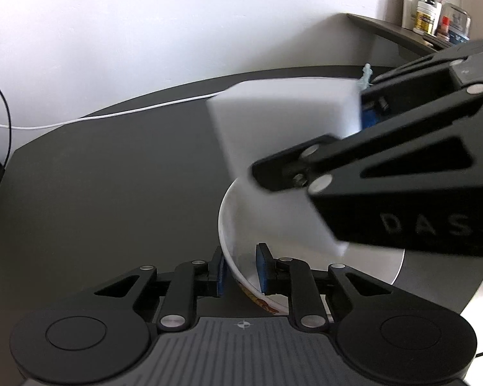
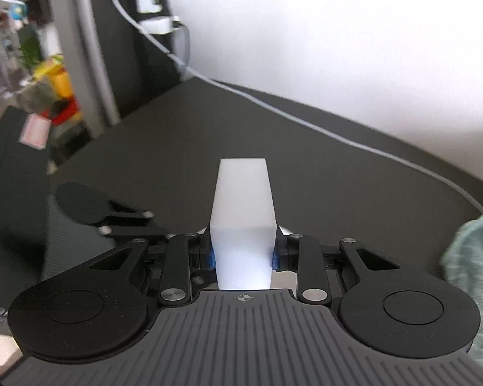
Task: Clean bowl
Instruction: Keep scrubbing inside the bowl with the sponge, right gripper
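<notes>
My left tongs [image 1: 241, 271] are clamped on the rim of the white round bowl with an orange-red pattern on its outside [image 1: 257, 225]: one blue pad sits against the outer wall, the other blue pad [image 1: 263, 268] inside, and only the thin wall keeps them apart. The bowl is tilted, its opening turned up and to the right, over the dark grey bench [image 1: 112, 177].

My right tongs [image 2: 243, 255] are closed on a white rectangular foam sponge block [image 2: 243, 199], the blue pads pressing into its two long sides so that it pinches in slightly at the grip. The block sticks out forward beyond the fingers. From the left wrist camera, the sponge [image 1: 273, 135] comes in from the upper right and its lower end reaches into the bowl's opening; I cannot tell whether it touches the inner surface, as the picture is blurred there.

A thin white cable [image 2: 306, 122] runs along the bench by the white wall. A pale teal cloth [image 2: 470, 273] lies at the right edge of the right wrist view.
</notes>
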